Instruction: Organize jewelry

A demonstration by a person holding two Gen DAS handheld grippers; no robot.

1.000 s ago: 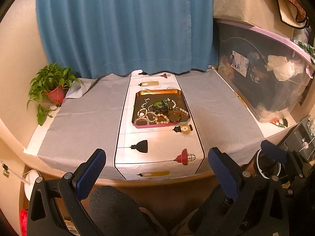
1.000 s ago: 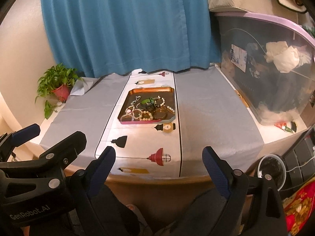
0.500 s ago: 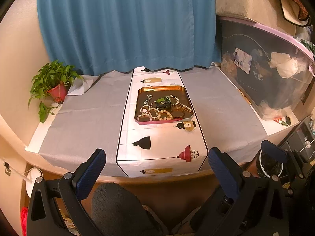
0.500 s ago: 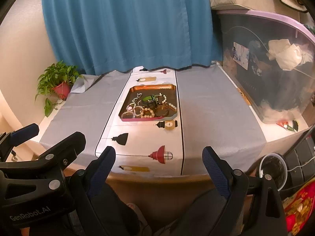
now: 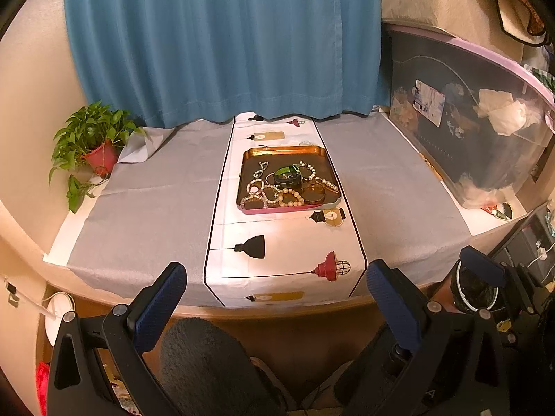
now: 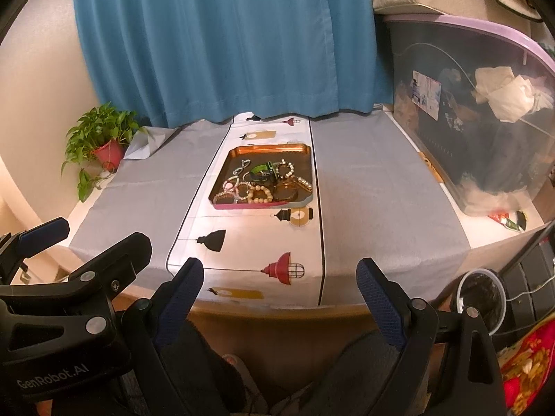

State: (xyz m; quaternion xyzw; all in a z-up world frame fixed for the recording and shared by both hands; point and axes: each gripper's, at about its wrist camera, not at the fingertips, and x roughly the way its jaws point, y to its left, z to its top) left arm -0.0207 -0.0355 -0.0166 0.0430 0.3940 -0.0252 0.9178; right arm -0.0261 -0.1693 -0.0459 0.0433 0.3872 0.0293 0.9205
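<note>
Blue curtain [image 5: 225,41] fills the top of both views, hanging behind a table [image 5: 152,201] under grey cloth with a white runner [image 5: 277,249] printed with lamps down its middle. On the runner, just above frame centre, sits a copper tray [image 5: 282,151]; a tangle of jewelry [image 5: 288,187] lies in its near half: bead bracelets, pearl strands, a round bangle and a dark green-marked piece, too small to sort further. A plant [image 5: 93,138] in a red pot stands at the left edge, and a clear bin [image 5: 478,131] with a lilac lid takes the right side. Along the bottom, the left gripper [image 5: 275,284] and the right gripper [image 6: 279,277] hover short of the table edge, both spread wide and empty, well apart from the tray.
</note>
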